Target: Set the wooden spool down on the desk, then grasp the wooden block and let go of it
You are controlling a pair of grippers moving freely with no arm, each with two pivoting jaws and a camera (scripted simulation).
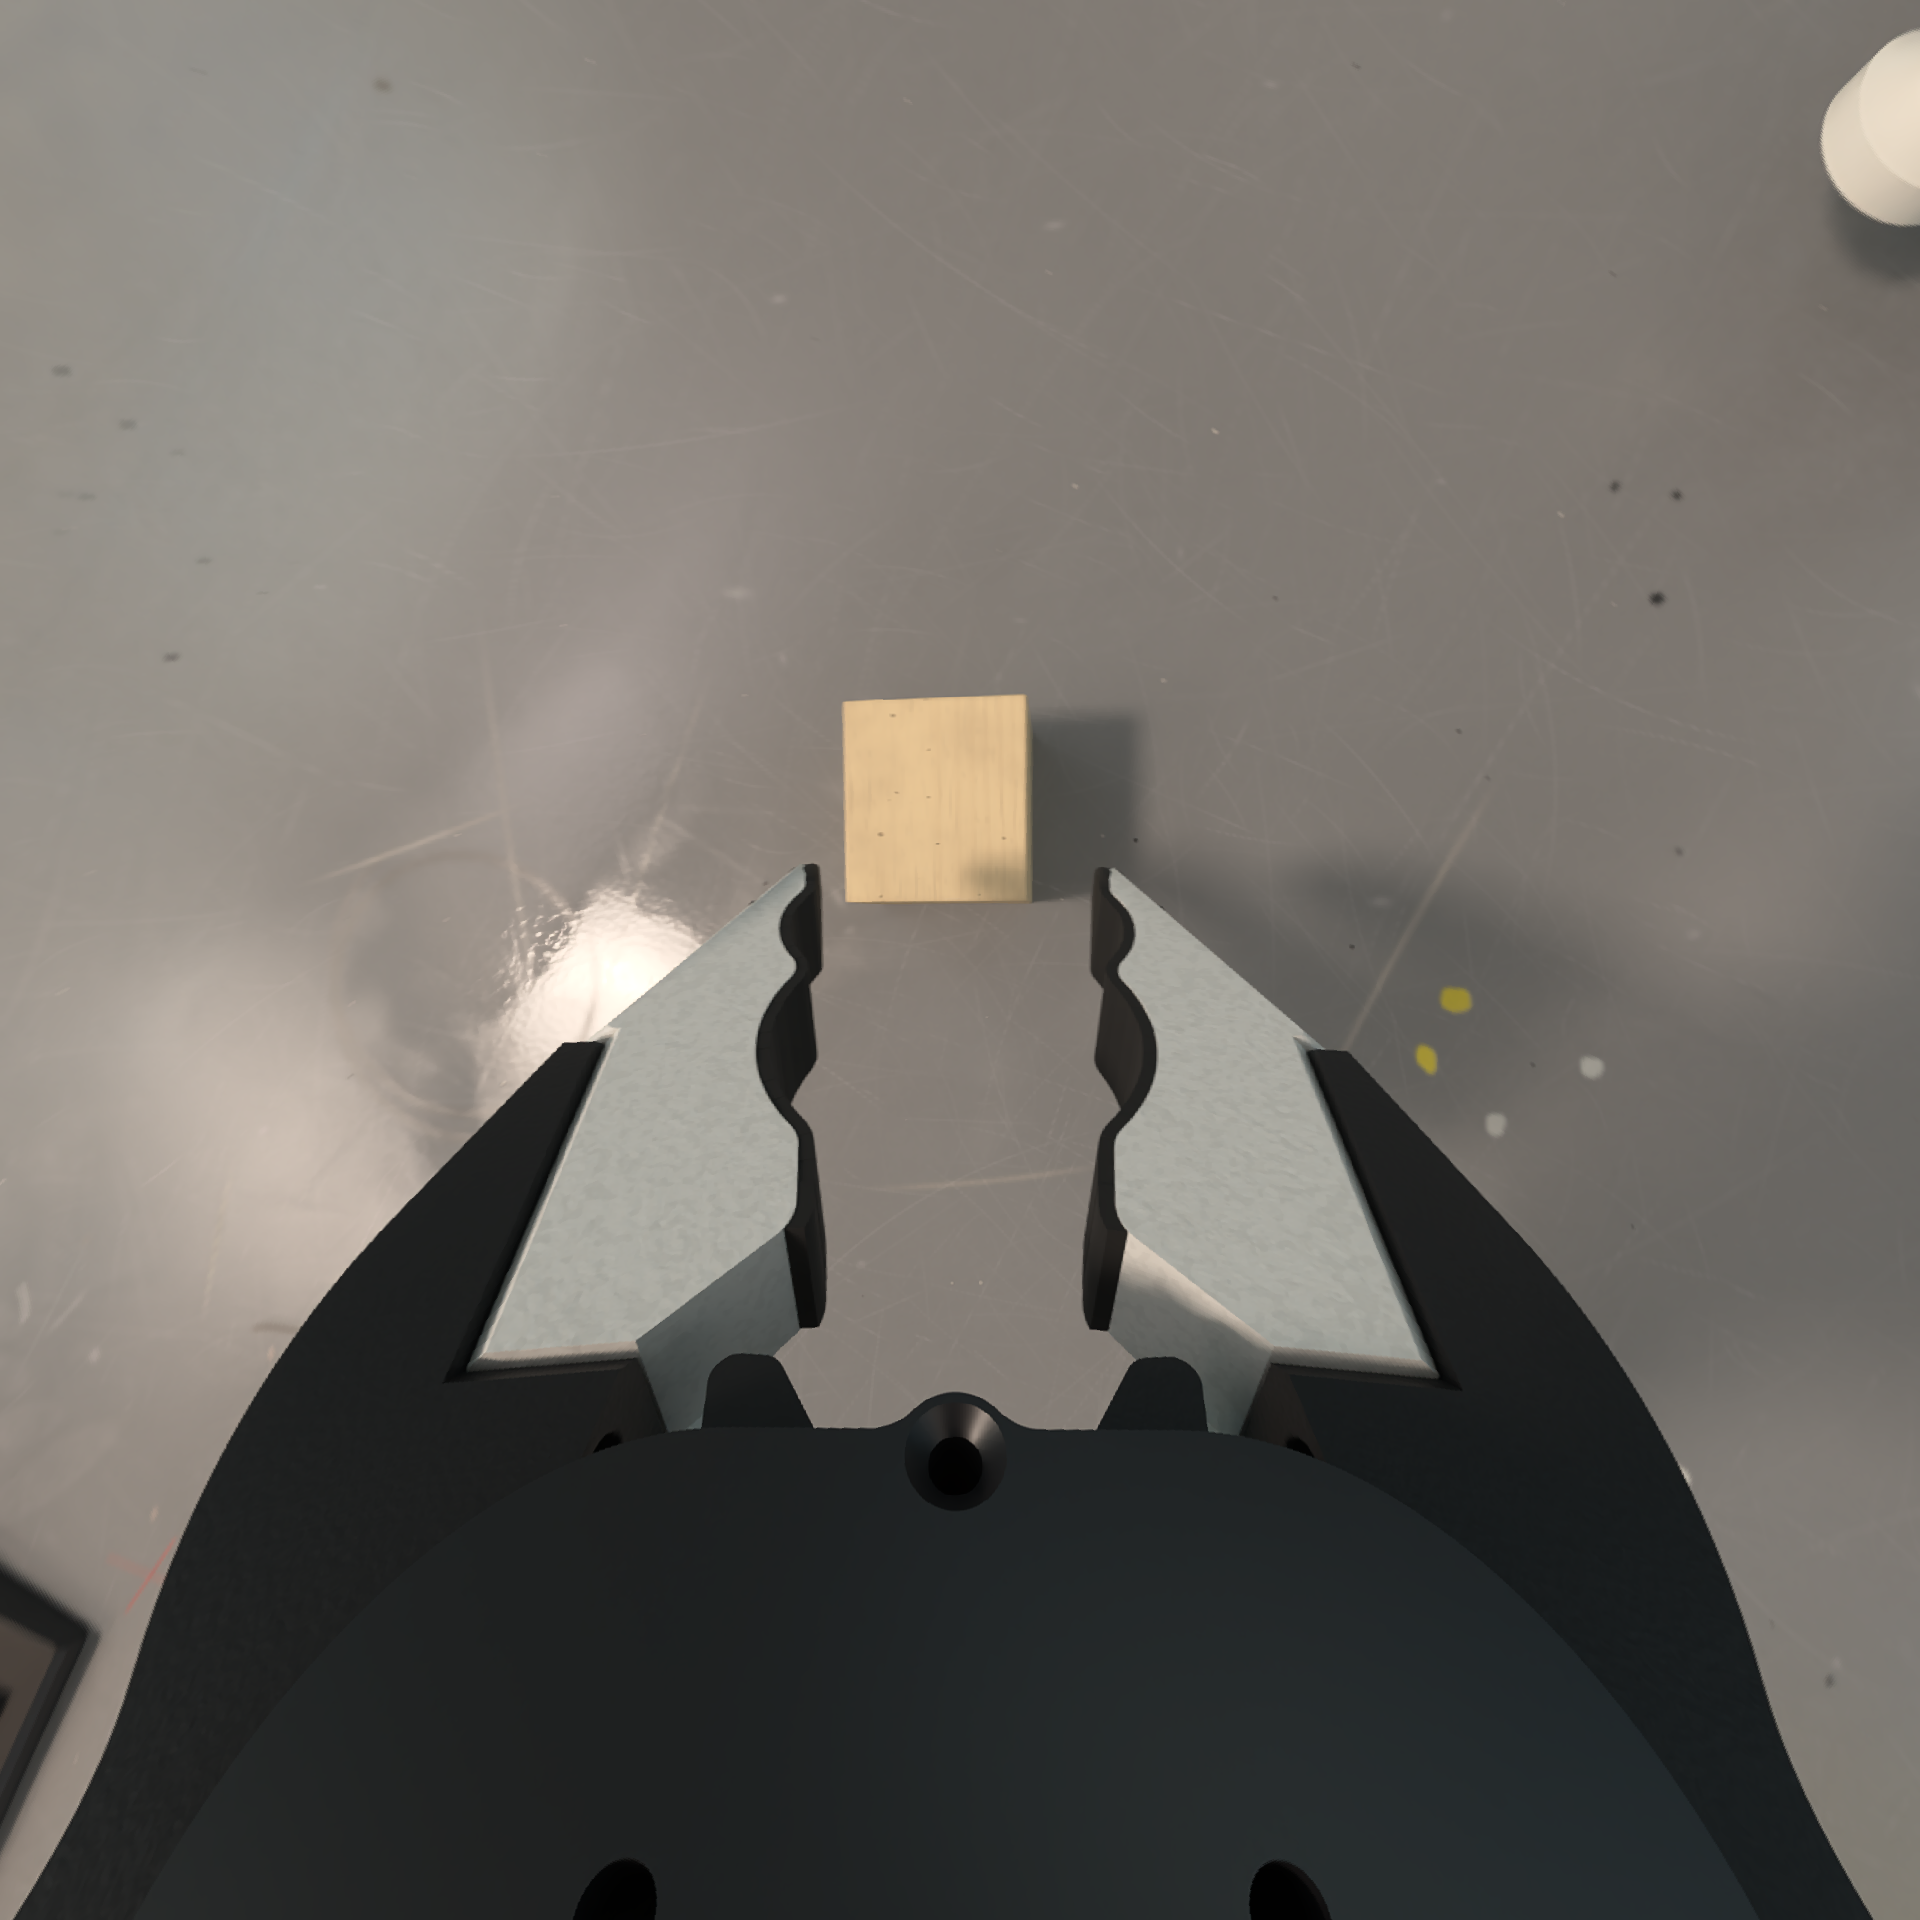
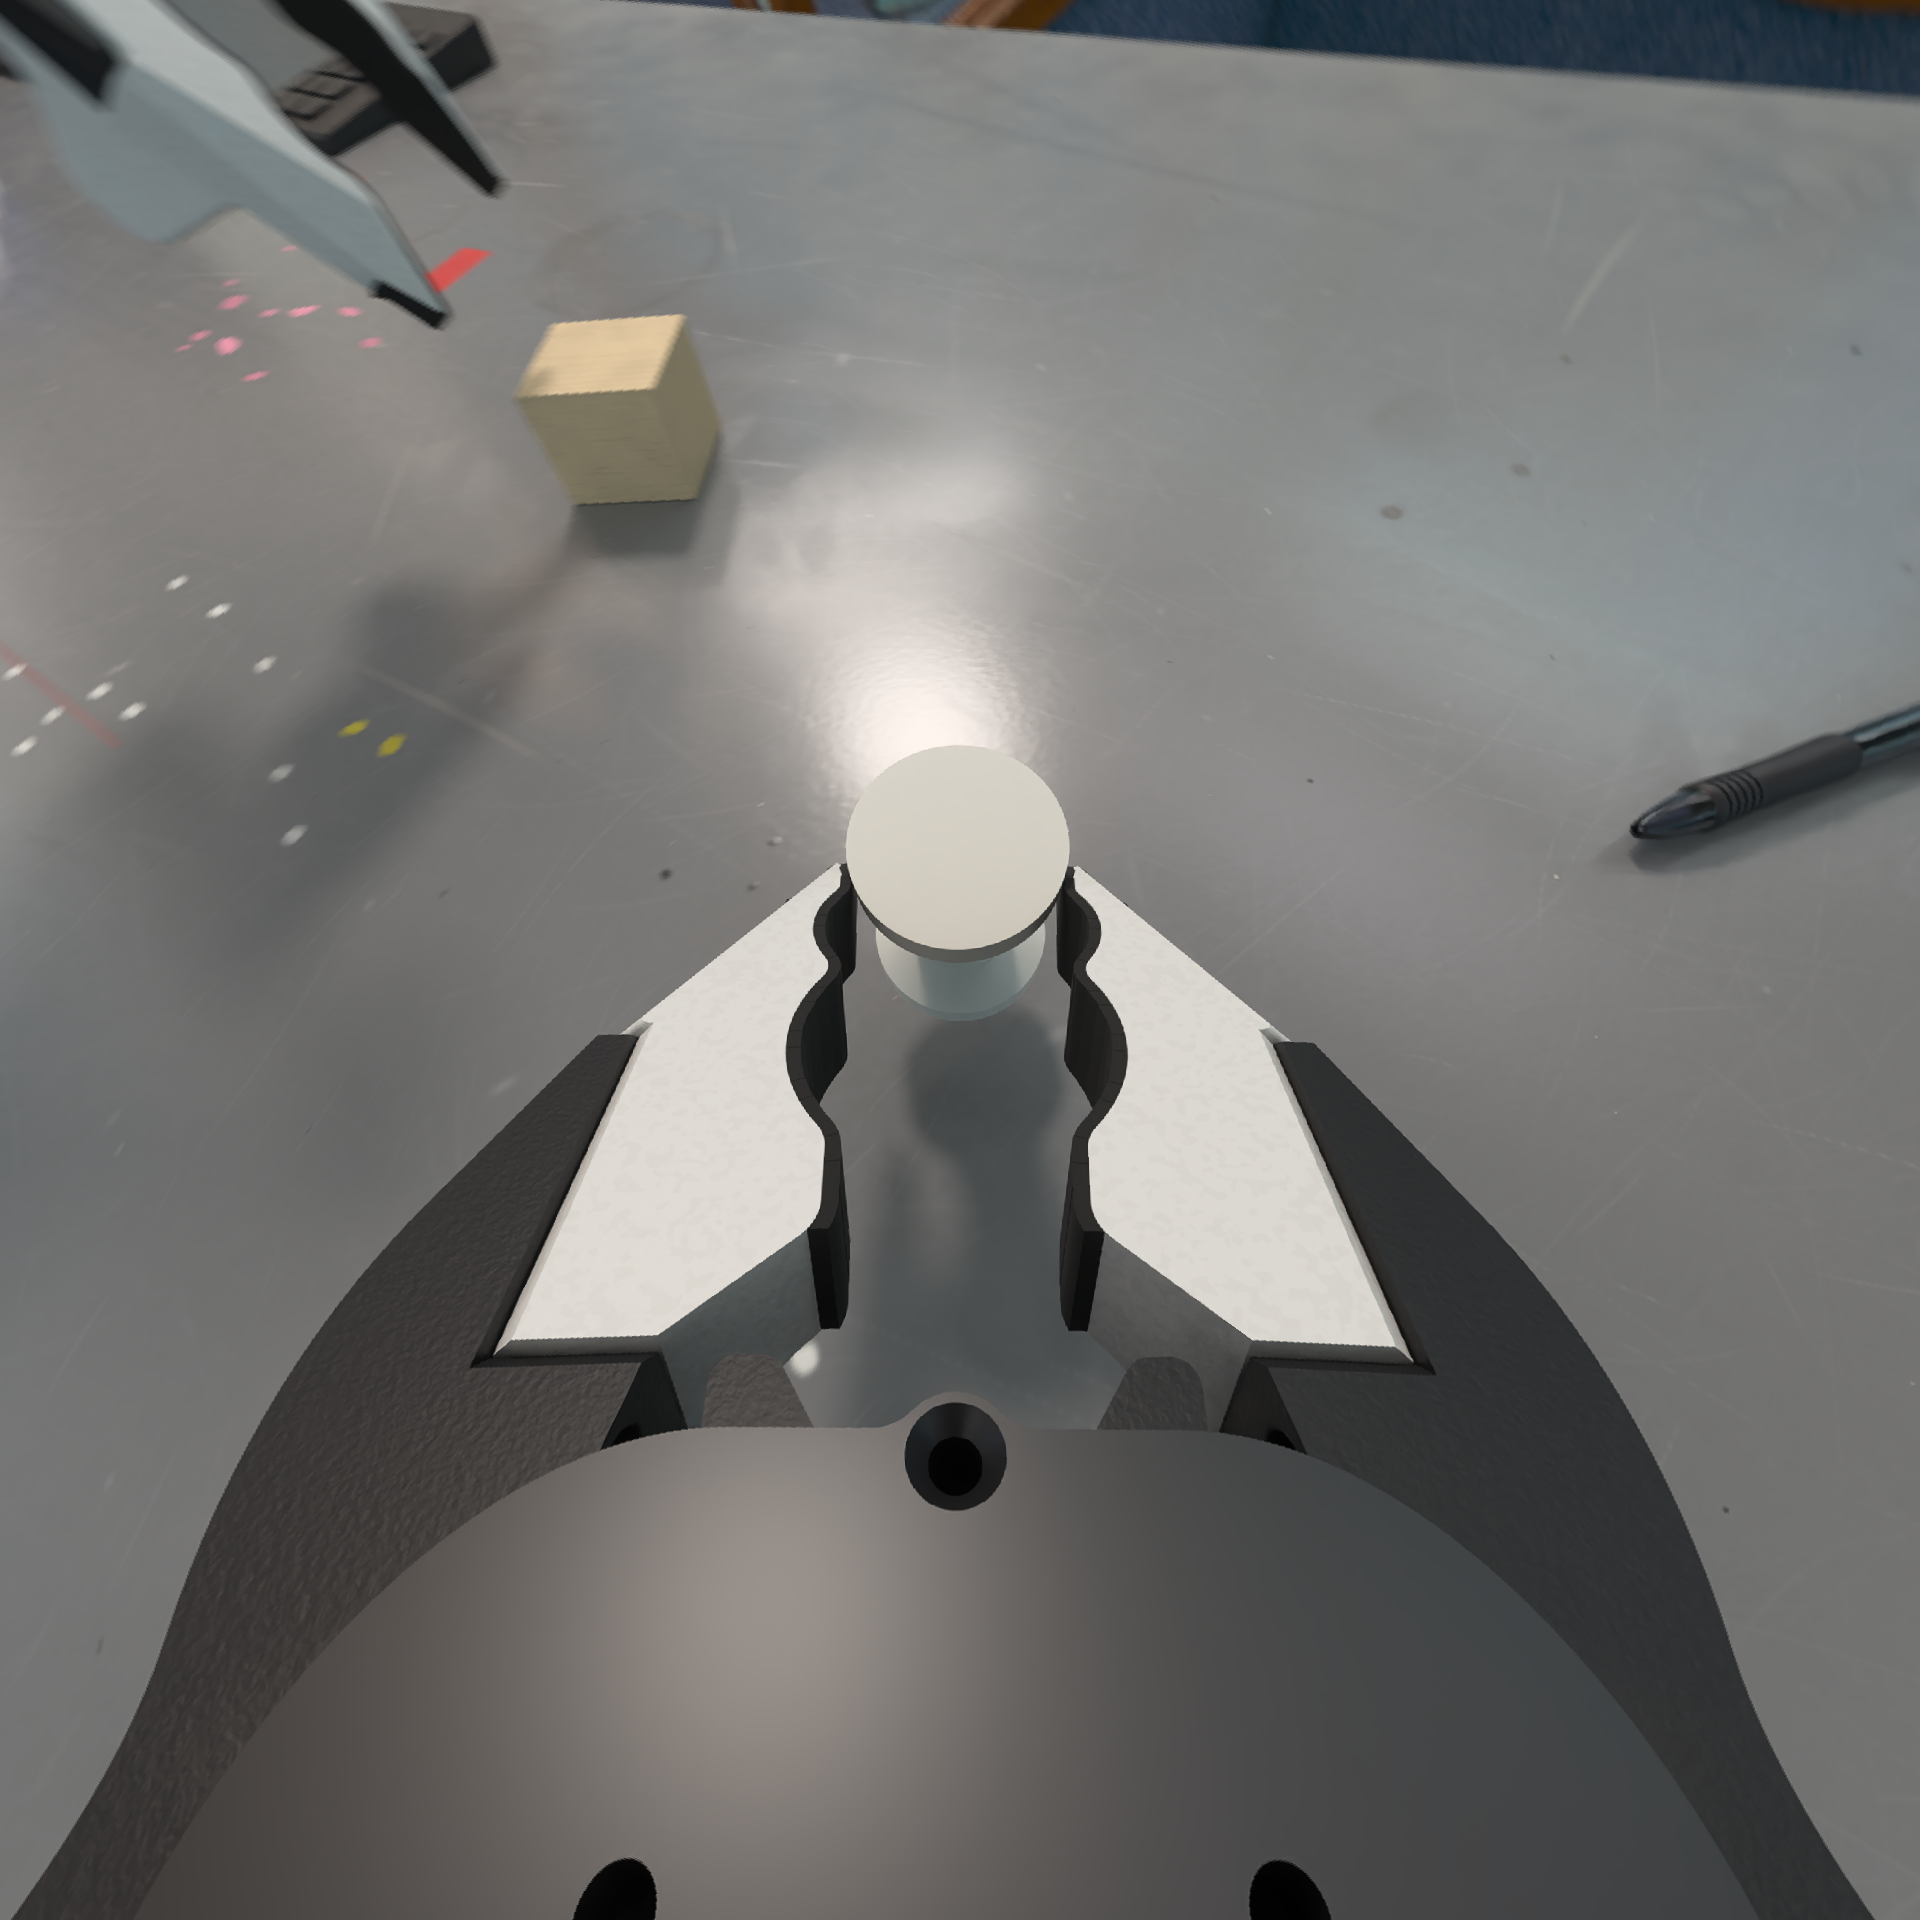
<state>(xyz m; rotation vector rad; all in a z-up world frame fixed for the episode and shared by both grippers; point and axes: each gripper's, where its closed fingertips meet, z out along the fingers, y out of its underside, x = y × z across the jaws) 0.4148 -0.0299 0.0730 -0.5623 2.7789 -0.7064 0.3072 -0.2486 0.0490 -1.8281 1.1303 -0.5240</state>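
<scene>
Hovering my left gripper (image 1: 956, 883) above the wooden block (image 1: 935, 798) on the desk (image 1: 416, 416), jaws apart; my right gripper (image 2: 956, 883) clamps the wooden spool (image 2: 957, 847) upright.

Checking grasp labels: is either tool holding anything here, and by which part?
The right tool grips the wooden spool by its top flange rim, at the fingertips. The left tool is open, empty, above the wooden block.
</scene>
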